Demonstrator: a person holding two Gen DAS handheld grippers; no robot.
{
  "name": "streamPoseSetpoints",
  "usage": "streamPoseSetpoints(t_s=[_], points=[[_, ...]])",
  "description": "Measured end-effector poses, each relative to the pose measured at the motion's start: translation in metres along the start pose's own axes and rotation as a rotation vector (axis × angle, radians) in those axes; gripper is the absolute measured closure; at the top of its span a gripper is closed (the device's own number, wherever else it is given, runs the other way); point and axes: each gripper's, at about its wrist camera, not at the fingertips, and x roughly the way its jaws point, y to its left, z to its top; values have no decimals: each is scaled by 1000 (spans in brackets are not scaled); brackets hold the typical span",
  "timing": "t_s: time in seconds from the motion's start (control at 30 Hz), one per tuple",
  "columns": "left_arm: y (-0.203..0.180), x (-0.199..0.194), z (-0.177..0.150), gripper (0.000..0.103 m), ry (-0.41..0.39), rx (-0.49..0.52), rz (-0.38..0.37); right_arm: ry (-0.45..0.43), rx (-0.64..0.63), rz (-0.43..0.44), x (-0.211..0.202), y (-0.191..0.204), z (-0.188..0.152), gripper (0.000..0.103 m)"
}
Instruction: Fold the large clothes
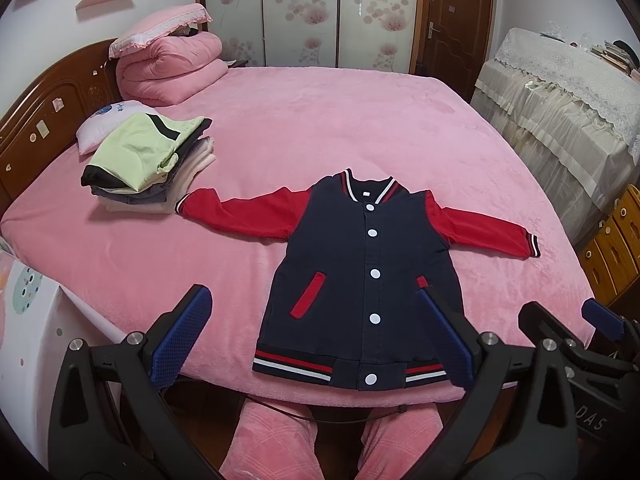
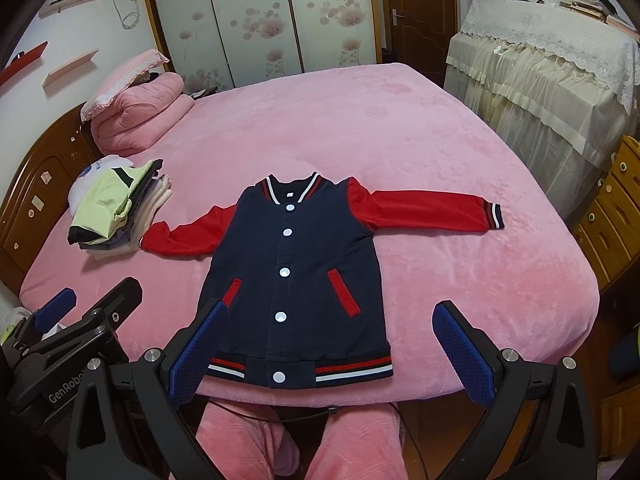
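— Counted one jacket, with two red sleeves and two red pockets.
— Buttons down the front?
— Made out five, all white.
— And on the one bed?
— Found one pile of folded clothes, two pillows, one rolled quilt.
— Grippers?
— Saw two: left gripper, right gripper, two fingers each.

Jacket on bed, stack left
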Motion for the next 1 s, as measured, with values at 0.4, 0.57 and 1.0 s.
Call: streamPoseSetpoints(t_s=[0.4, 0.57, 1.0], points=[[9, 18, -4, 2, 28, -30, -9, 4, -12, -3, 12, 5, -4, 0], [23, 39, -12, 2, 51, -57, -5, 8, -37, 0, 26, 15, -5, 0], [119, 107, -16, 2, 35, -253, -53, -5, -63, 106, 111, 66, 9, 0]])
